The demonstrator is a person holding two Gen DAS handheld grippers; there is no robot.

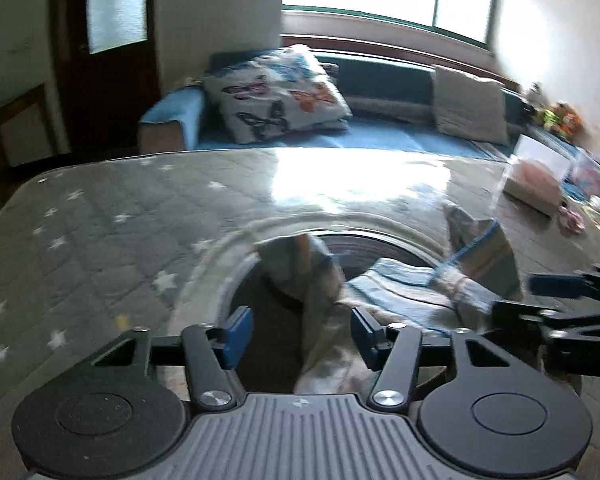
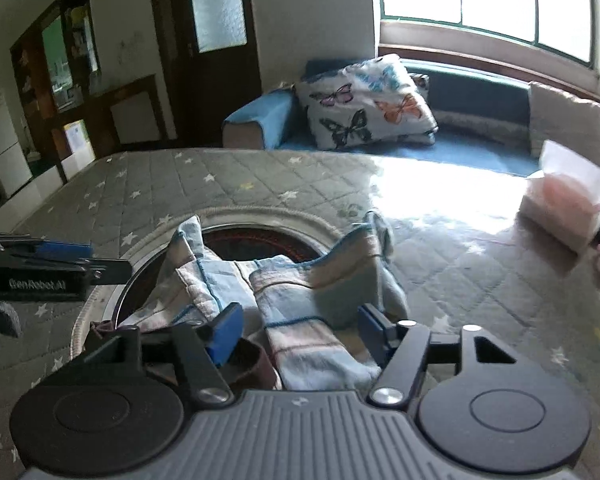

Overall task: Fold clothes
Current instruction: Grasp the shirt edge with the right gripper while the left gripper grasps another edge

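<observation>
Checked cloth (image 2: 300, 308) heaped in a round basket (image 2: 260, 216) on the starred mattress (image 2: 180, 184). Left gripper (image 1: 300, 334) and right gripper (image 2: 296, 330): jaws half spread, cloth between them; grip cannot be told. Risk: a shallow pinch may slip, or snag the basket rim.

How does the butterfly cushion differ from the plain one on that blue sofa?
The butterfly cushion is white with coloured butterflies; the plain cushion is beige and unpatterned. The butterfly cushion lies slumped near the sofa's armrest; the plain cushion stands upright further along, towards the window end. Both rest against the sofa's back.
</observation>
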